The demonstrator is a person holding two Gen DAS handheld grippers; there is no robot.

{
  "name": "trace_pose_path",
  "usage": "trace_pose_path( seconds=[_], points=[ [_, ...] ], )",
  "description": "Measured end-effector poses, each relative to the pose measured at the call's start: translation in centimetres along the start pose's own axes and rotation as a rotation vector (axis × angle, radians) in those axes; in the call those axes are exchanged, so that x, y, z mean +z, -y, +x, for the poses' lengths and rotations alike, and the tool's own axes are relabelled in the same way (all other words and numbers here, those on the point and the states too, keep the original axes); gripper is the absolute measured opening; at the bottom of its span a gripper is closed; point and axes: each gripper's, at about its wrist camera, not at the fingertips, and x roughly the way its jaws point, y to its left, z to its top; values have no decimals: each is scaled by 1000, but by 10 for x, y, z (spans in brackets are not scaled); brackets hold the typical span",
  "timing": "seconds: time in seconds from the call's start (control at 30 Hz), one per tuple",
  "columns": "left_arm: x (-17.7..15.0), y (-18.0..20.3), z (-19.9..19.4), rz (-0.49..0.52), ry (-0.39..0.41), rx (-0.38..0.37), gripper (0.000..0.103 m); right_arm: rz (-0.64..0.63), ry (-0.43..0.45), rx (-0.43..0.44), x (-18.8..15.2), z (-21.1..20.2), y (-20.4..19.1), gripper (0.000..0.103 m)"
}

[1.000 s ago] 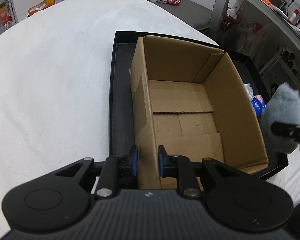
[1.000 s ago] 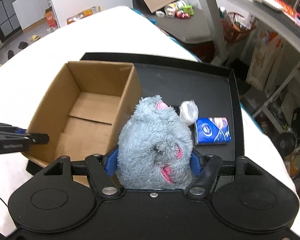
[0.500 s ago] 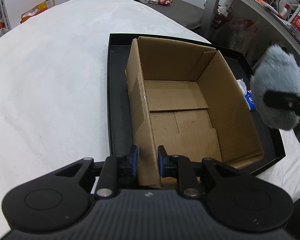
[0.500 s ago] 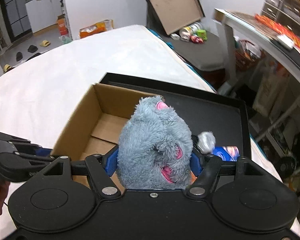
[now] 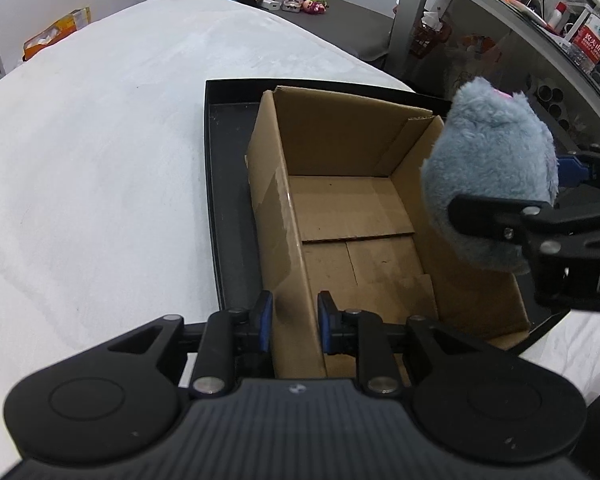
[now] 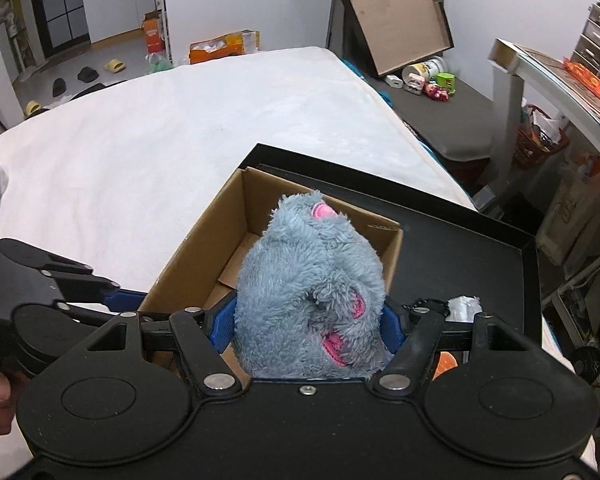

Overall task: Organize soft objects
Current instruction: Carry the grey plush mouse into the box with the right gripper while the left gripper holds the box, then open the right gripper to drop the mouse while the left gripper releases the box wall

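An open cardboard box (image 5: pixel 352 216) stands in a black tray (image 5: pixel 228 184) on the white bed; it also shows in the right wrist view (image 6: pixel 220 240). The box is empty inside. My left gripper (image 5: pixel 294 320) is shut on the box's near left wall. My right gripper (image 6: pixel 306 322) is shut on a grey plush toy (image 6: pixel 312 292) with pink patches. It holds the plush toy (image 5: pixel 496 176) in the air over the box's right wall.
A white wad (image 6: pixel 464 306) and something orange (image 6: pixel 446 362) lie in the tray (image 6: pixel 460 248) to the right of the box. The white bed (image 5: pixel 100 160) spreads left and behind. Shelves and clutter (image 5: pixel 540 20) stand at the right.
My right gripper has lifted the plush toy and carried it left, from beside the tray to over the box's right wall. My left gripper has kept its hold on the box wall.
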Motion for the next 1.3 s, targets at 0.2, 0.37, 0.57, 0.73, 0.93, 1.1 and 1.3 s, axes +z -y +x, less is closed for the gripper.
trace_pose_path(
  seconds=[0.2,0.37,0.57,0.73,0.93,1.1,1.3],
  points=[
    [-3,-5,4,-41,-12,1,20,-51,-3,-12,4,11,-12,68],
    [-5,-12,2,-92,-11,-22,20,-82,8,-2,12,17,-19,68],
    [-5,-11,2,-99,-16,-27,21,-90,55,22,18,15,-26,76],
    [-6,-12,2,-98,-25,-34,21,-71,56,14,13,12,-22,79],
    [-5,-8,2,-73,-30,-25,23,-17,59,-4,2,0,-8,87],
    [-4,-7,-3,-27,-33,-9,38,37,74,-8,-10,-12,7,91],
    [-3,-4,-14,21,-9,29,48,105,81,-18,-26,-20,24,91]
  ],
)
